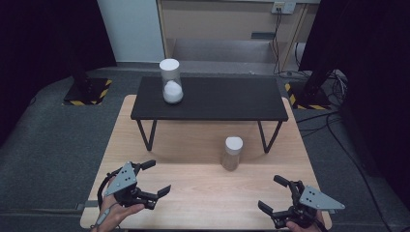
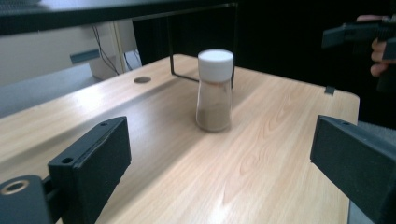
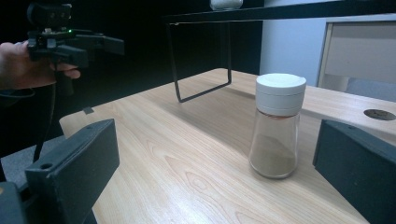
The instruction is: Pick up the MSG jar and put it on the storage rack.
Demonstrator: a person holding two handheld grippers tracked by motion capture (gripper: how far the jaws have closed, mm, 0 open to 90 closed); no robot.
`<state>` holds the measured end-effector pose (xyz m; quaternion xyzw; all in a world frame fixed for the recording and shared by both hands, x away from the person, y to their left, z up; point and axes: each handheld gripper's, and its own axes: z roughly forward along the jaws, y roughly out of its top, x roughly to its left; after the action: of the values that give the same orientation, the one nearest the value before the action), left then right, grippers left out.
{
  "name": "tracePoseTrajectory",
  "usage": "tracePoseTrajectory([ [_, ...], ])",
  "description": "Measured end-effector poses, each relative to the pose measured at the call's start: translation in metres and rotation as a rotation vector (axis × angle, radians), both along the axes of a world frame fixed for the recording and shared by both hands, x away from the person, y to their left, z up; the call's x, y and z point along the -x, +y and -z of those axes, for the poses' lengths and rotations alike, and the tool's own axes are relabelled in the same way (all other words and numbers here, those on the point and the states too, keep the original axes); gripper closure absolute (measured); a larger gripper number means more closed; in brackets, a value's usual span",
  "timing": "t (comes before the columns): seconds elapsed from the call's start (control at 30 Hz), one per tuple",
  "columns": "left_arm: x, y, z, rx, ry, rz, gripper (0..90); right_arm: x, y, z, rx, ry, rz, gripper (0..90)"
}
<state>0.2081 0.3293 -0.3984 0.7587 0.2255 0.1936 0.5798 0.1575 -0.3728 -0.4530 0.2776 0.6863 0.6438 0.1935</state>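
A small jar [image 1: 232, 153] stands mid-frame below a black shelf [image 1: 210, 99]. Left gripper [image 1: 153, 178] and right gripper [image 1: 273, 194] are wide open, holding nothing.

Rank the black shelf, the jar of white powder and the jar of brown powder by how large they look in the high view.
1. black shelf
2. jar of white powder, though it stands higher, nearer the camera
3. jar of brown powder

White-capped glass shaker [image 1: 232, 152], perhaps a third full of brown powder, stands upright on the table [image 1: 203, 193].
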Motion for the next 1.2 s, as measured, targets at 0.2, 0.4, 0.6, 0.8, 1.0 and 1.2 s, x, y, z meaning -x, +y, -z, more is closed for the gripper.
tracePoseTrajectory([
  [0.2, 0.009, 0.007, 0.001, -0.011, 0.013, -0.015, 3.0, 0.0, 0.0, 0.0, 0.004, -0.004, -0.004, 0.8],
  [0.4, 0.016, 0.013, 0.002, -0.013, 0.02, -0.026, 2.8, 0.0, 0.0, -0.001, 0.006, -0.005, -0.005, 0.8],
  [0.6, 0.021, 0.021, 0.001, 0.011, 0.015, -0.066, 2.7, 0.0, 0.0, -0.001, 0.008, -0.005, -0.008, 0.8],
  [0.8, 0.025, 0.034, 0.001, 0.046, 0.009, -0.131, 2.5, 0.0, 0.0, -0.001, 0.007, -0.005, -0.007, 0.8],
  [1.0, 0.029, 0.04, 0.0, 0.059, 0.002, -0.157, 1.8, 0.0, 0.0, 0.0, 0.005, -0.002, -0.004, 0.8],
  [1.2, 0.03, 0.04, 0.0, 0.061, -0.01, -0.145, 1.6, 0.0, 0.0, 0.0, 0.002, 0.001, 0.003, 0.8],
])
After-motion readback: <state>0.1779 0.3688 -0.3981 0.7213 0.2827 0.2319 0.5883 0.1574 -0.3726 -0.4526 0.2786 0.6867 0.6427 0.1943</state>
